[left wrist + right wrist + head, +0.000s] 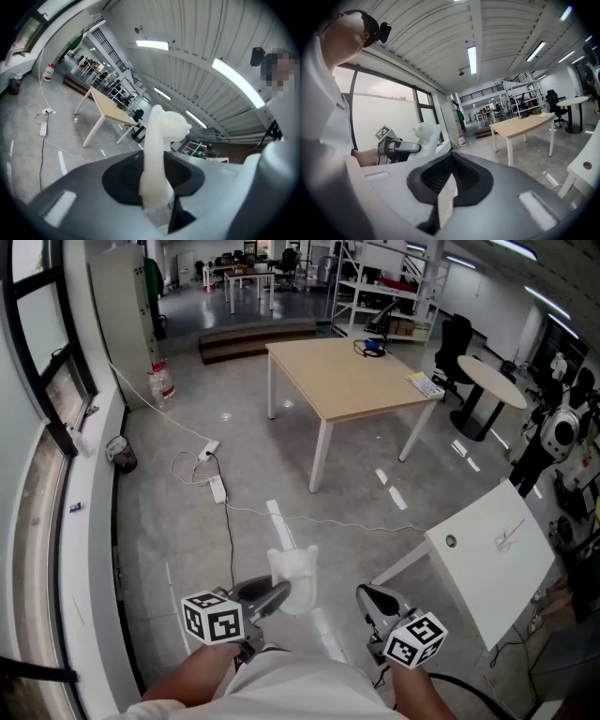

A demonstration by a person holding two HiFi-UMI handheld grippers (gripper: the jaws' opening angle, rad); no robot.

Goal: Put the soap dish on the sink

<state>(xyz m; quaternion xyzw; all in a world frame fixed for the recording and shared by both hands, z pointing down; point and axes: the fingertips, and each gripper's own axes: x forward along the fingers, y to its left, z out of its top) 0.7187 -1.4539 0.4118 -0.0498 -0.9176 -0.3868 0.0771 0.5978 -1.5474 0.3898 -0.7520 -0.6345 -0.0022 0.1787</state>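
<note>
Two grippers up: my left gripper is clamped on the white soap dish, held in the air over the floor; my right gripper is closed, empty.

The soap dish looks smooth matt plastic, the tabletop pale wood.

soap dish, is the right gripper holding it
No, the white soap dish sits clamped between the left gripper's fingers; the right gripper holds nothing.
</note>
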